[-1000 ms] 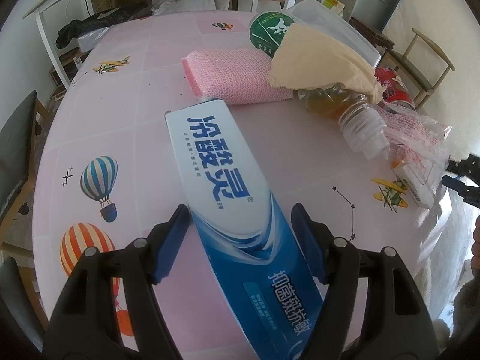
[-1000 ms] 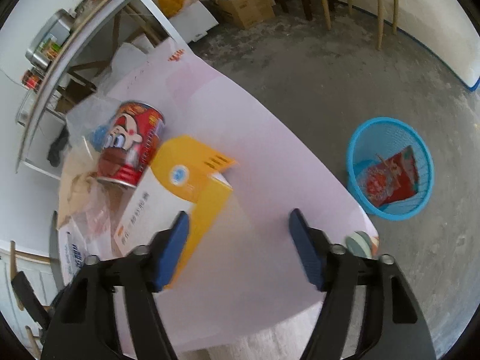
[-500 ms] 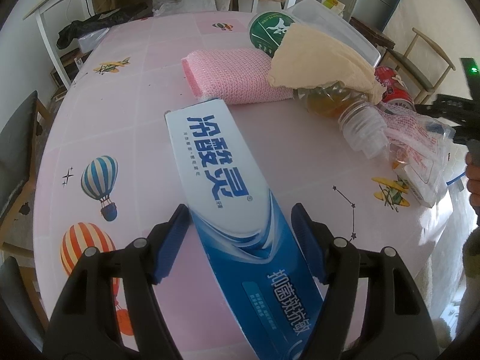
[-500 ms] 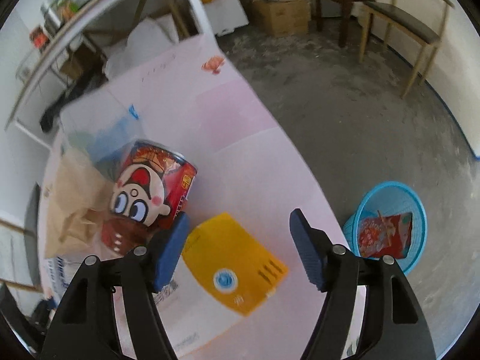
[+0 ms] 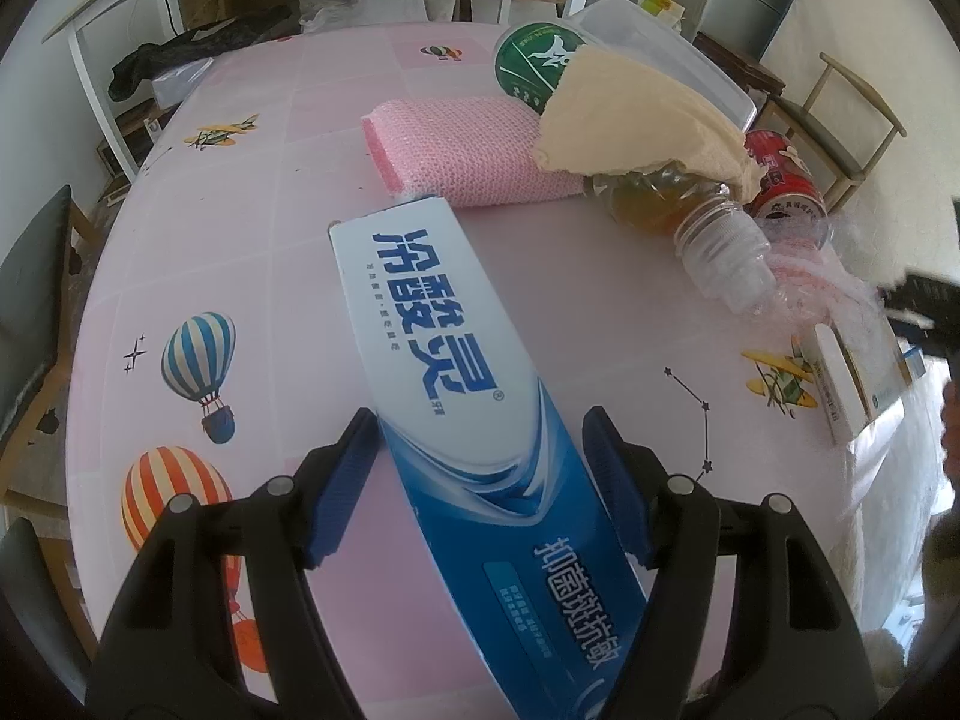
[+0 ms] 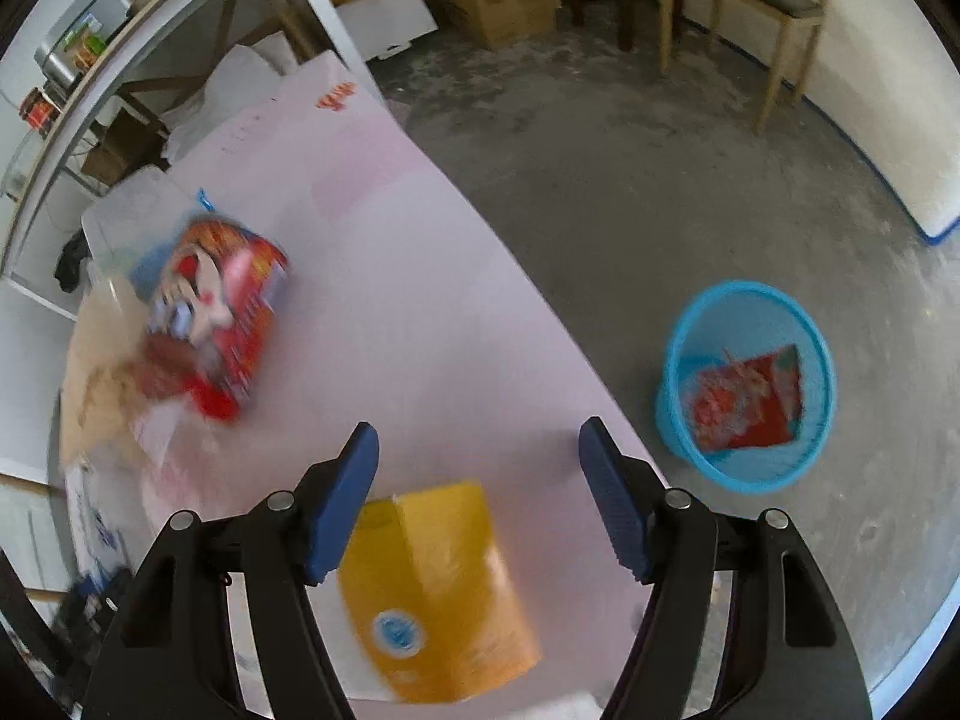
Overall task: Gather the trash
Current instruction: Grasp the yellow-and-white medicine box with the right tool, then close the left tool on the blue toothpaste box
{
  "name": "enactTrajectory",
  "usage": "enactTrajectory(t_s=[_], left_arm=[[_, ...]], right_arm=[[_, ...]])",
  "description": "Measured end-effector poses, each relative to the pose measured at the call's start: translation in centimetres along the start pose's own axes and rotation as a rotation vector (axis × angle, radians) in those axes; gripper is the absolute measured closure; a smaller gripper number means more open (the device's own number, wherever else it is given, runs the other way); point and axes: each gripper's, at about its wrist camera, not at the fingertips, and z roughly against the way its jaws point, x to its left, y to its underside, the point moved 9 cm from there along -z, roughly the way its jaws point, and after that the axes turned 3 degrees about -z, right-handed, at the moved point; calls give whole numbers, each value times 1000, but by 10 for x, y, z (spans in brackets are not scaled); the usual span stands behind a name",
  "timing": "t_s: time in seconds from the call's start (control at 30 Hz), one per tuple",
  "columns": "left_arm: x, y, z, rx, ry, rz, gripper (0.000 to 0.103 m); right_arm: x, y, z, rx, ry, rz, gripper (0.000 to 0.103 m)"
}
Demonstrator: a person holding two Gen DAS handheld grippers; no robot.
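Note:
A long blue-and-white toothpaste box [image 5: 456, 396] lies on the pink table between the fingers of my left gripper [image 5: 480, 468]. The gripper is open, with a gap beside the right pad. My right gripper [image 6: 480, 492] is open above a yellow-and-white box [image 6: 432, 588] near the table edge, and its pads stand clear of the box. A red drink can [image 6: 222, 324] lies to the left, blurred. On the floor a blue basket [image 6: 678, 360] holds a red wrapper [image 6: 744, 402].
A pink sponge [image 5: 462, 150], a beige cloth [image 5: 636, 114] over a tipped bottle [image 5: 690, 222], a green-lidded tin [image 5: 531, 60], a clear tub [image 5: 660, 48] and a crumpled plastic wrapper [image 5: 828, 282] crowd the table's far right. Chairs [image 6: 744, 6] stand on the concrete floor.
The right gripper has swung over the table, so the yellow box now sits low between its fingers and the can lies further left. The left gripper and toothpaste box have not moved.

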Motion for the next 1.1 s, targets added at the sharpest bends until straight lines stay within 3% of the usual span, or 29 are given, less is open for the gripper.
enactTrajectory(t_s=[0.17,0.2,0.33,0.43,0.5,0.6,0.67,0.87,0.97,1.1], left_arm=[[1,0,0,1,0,-4,36],[0,-1,0,1,-1,-5,36],[0,-1,0,1,0,-3,36],[1,0,0,3,-1,3,36],[2,0,1,6,0,3,36],[3,1,2,11,2,12,36],[4,1,2,14,3,17,36],[6,2,2,18,1,23,36],[6,2,2,17,-3,26,36],[7,2,2,23,-4,23,36]], right_arm=[[-9,18,26,-53,-41,96,34],[-4,19,34,-72,-51,157,28],[53,42,67,-95,-224,557,8],[84,71,73,-34,-306,827,7],[96,85,61,31,-267,1002,7],[101,88,37,81,-166,1129,7],[99,82,22,111,-129,1165,7],[90,93,-11,283,-177,1104,7],[91,101,-8,250,-186,1065,7],[91,109,-4,199,-135,972,17]])
